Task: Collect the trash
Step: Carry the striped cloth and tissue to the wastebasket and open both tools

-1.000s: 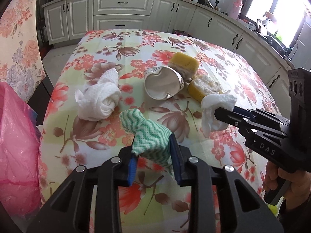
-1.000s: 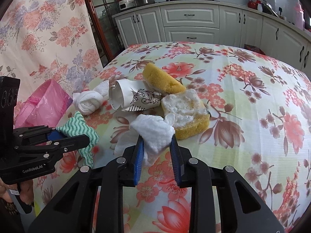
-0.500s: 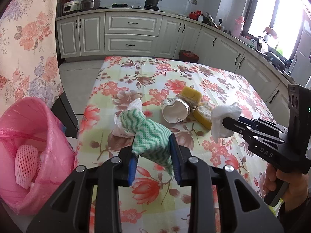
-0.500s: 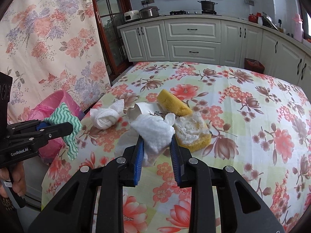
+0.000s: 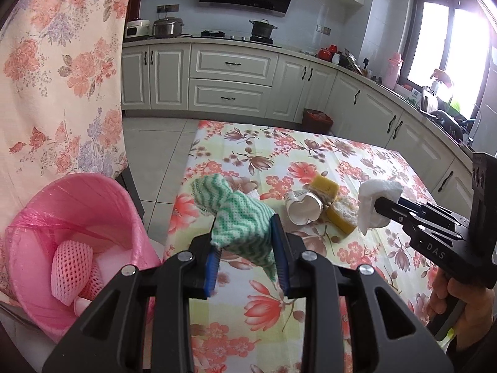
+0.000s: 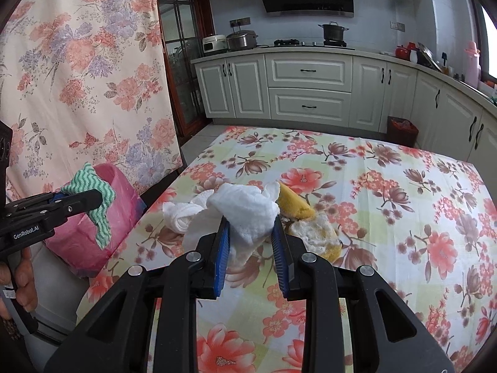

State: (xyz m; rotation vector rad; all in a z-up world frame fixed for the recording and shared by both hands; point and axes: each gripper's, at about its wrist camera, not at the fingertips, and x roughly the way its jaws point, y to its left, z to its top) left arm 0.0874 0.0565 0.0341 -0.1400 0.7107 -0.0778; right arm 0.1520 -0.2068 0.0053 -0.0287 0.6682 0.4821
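**A:** Why is the table (image 6: 388, 186) still so cluttered?

**B:** Only two pieces are up off it. The pink bin bag (image 5: 46, 217) stands open just off the table's left edge, likely so trash can be carried sideways and dropped in; a pink foam net (image 5: 71, 267) already lies inside.

**A:** And what is left on the flowered cloth?

**B:** Two yellow sponges (image 5: 341, 217), a crushed paper cup (image 5: 303, 211) touching them, and a rolled white tissue (image 6: 181, 214) nearer the bin side.

**A:** What is each claw doing?

**B:** The left claw (image 5: 245, 248) is clamped on a green zigzag cloth (image 5: 242, 217), held clear above the table. The right claw (image 6: 251, 242) is squeezed tight on a crumpled white paper towel (image 6: 248, 211), also in the air.

**A:** Why pinch them mid-bundle?

**B:** My guess: soft things sag, so a grip through the bulk keeps loose ends from trailing.
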